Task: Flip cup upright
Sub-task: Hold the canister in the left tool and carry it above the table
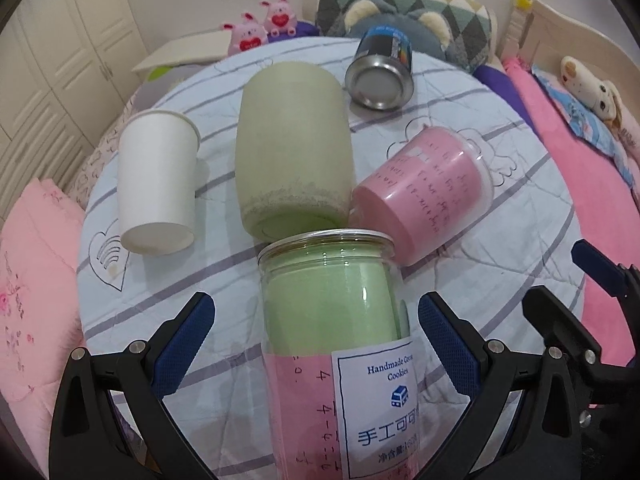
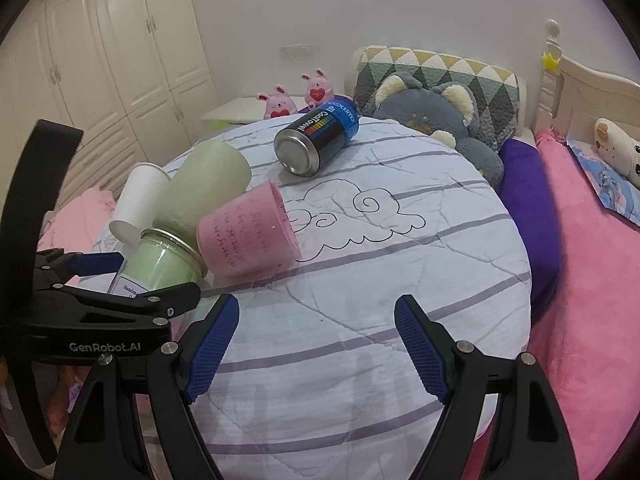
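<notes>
Several containers lie on their sides on a round table (image 1: 480, 280) with a striped cloth. A clear jar with green filling and a cookie label (image 1: 332, 312) lies between the open fingers of my left gripper (image 1: 316, 344), not touched by the pads. Beyond it lie a pale green cup (image 1: 292, 152), a white paper cup (image 1: 156, 180), a pink cup (image 1: 424, 192) and a blue and black can (image 1: 384, 68). My right gripper (image 2: 316, 348) is open and empty over bare cloth at the table's near side, right of the left gripper (image 2: 100, 280).
The table cloth (image 2: 380, 260) has a cloud drawing. Behind the table are cushions (image 2: 436, 76), a grey plush (image 2: 440, 116) and two pink toy rabbits (image 2: 296, 98). Pink bedding (image 2: 592, 280) lies to the right, a white wardrobe (image 2: 112, 60) to the left.
</notes>
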Available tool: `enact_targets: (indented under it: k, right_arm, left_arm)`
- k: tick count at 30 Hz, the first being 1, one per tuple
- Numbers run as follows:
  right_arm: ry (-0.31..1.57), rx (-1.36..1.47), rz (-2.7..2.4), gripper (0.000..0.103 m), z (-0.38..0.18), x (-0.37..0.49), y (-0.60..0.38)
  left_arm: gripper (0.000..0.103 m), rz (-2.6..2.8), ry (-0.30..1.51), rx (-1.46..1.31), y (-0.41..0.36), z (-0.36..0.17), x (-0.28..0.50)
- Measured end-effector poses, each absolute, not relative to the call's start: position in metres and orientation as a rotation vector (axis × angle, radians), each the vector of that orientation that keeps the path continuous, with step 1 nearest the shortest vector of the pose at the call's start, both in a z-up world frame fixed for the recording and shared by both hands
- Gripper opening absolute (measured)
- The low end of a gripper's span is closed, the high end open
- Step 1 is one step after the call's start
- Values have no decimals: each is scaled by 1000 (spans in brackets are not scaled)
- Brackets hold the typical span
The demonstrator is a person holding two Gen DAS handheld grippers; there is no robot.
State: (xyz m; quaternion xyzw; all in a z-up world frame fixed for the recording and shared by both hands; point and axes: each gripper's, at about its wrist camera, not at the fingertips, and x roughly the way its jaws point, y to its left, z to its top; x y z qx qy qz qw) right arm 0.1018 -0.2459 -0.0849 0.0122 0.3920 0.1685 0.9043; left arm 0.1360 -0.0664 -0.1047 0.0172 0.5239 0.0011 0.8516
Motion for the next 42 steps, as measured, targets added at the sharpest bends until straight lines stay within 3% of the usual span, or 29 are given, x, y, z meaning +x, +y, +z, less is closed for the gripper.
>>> enact_targets:
  k: [2,8,23,42]
  right_arm:
    - [809,27,350,82,-84,102,-246]
    - [808,32,352,82,-83,101,-247]
    - [810,31,357,82,-81,93,-243]
    - [844,96,469,82,-76,70,-232]
  left_arm:
    - [100,5,1120,34,-65,-106,138]
    - [76,-70,1193,-5,-65,-117,143]
    - [75,-96,1050,47,-65,-91,124]
    - [74,-131,992,30,-58,-81,114]
